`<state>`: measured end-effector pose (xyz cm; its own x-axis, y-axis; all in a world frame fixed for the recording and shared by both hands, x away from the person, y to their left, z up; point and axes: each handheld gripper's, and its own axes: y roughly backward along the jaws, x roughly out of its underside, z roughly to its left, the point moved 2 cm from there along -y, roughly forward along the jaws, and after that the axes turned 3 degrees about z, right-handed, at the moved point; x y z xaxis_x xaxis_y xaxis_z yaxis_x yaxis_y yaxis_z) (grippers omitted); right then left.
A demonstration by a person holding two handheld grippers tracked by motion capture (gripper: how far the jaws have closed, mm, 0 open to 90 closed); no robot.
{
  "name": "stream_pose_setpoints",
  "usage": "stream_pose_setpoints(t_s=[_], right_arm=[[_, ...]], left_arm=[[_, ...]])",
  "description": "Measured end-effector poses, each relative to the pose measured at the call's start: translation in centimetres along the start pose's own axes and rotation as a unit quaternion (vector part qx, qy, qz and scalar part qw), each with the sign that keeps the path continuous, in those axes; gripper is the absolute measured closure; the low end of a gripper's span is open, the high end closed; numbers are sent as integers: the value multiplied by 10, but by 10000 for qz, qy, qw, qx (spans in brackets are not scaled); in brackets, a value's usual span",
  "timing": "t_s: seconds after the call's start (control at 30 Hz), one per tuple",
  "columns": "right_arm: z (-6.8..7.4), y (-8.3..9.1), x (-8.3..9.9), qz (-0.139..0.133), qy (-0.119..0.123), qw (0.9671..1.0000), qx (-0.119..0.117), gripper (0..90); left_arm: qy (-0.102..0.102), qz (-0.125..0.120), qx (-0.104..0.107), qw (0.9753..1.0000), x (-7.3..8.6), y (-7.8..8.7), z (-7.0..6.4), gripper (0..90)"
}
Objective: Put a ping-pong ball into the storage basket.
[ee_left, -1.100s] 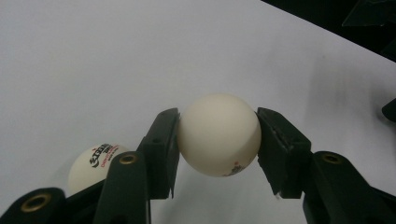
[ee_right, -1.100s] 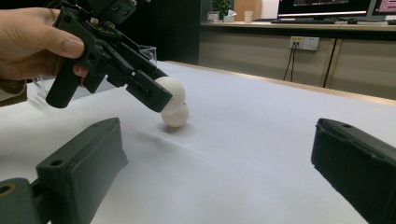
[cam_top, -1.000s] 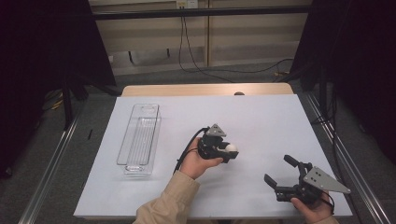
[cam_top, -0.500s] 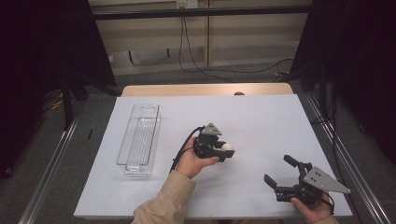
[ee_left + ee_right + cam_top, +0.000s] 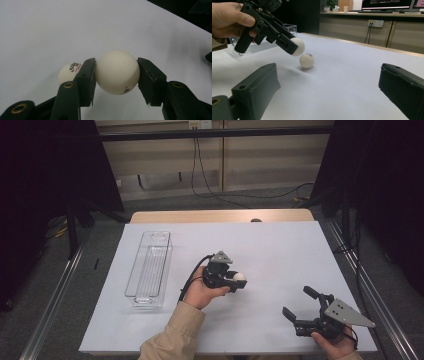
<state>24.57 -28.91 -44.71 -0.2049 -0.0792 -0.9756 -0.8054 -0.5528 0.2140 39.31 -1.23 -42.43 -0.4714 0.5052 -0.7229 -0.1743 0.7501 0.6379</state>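
Left gripper (image 5: pixel 235 282): sitting just left of the centre of the high view, its jaws clamping a white table tennis ball (image 5: pixel 117 72) from both sides.
Held ball: hanging clear of the white table (image 5: pixel 280 250), as the right gripper view is showing at its upper left (image 5: pixel 298 46).
Second table tennis ball (image 5: pixel 306 60): lying on the table just below and beyond the held one; in the left gripper view it is peeking out behind the left-hand jaw, at lower left (image 5: pixel 68 73), with red and black print on top.
Right gripper (image 5: pixel 306 307): resting at the lower right of the high view, jaws spread wide with nothing between them, pointing toward the left gripper.
Clear plastic box (image 5: pixel 149 270): standing at the left of the table in the high view, long and narrow, well apart from both balls.
Left hand (image 5: pixel 200 292): wrapping around the left gripper's handle, a tan sleeve (image 5: pixel 172 337) coming in from the bottom edge.
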Motion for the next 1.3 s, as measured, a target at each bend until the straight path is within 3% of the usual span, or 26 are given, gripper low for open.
stream_pose_setpoints(t_s=[1.3], right_arm=[[0, 0, 0, 7, 16, 10000, -19, 21]], left_arm=[[232, -13, -97, 9997, 6, 29, 20, 510]])
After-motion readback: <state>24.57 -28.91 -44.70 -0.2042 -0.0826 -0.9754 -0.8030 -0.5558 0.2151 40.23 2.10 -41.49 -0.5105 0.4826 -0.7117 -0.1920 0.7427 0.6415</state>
